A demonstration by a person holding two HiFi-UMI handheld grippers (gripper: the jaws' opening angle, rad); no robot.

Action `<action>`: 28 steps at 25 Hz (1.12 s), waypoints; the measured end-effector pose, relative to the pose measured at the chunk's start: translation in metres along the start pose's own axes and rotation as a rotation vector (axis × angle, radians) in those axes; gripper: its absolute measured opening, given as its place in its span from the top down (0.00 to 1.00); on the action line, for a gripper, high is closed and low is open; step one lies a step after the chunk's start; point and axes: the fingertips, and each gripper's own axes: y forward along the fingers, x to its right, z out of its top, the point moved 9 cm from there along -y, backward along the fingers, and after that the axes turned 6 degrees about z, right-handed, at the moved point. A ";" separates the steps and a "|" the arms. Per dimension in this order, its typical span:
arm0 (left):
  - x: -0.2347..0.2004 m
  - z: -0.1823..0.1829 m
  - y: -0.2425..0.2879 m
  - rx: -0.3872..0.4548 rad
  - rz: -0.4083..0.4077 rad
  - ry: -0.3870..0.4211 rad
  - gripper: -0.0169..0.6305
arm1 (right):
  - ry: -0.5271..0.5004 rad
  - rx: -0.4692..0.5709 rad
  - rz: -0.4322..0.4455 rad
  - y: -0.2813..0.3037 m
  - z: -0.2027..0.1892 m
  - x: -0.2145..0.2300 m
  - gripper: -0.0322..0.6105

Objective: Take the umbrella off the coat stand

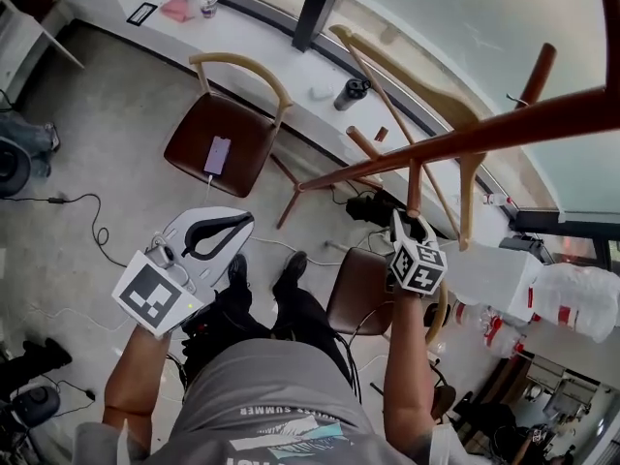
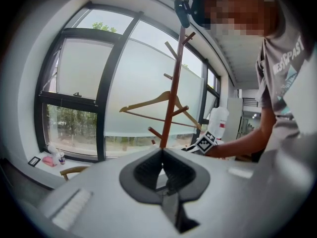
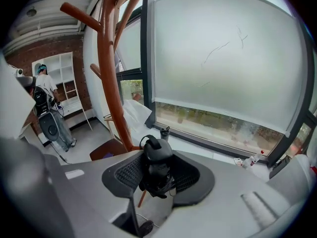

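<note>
My right fingers (image 3: 125, 173) grip the black umbrella (image 3: 157, 165) by its handle beside the coat stand (image 3: 111, 83), while my left fingers (image 2: 147, 168) are closed and empty.

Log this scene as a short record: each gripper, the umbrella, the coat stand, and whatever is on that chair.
left gripper: jaw tips together, nothing between them
right gripper: closed on the umbrella, close to the coat stand
umbrella: black, folded, strap loop at its top
coat stand: reddish-brown wooden pole with pegs
hanger: light wood, hung on the coat stand
chair: brown seat, by the window ledge
phone: purple, lying on the chair seat
</note>
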 end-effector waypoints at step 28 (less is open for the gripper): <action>0.046 0.048 -0.038 0.130 -0.068 0.173 0.97 | -0.127 0.267 0.129 -0.201 0.055 -0.083 0.70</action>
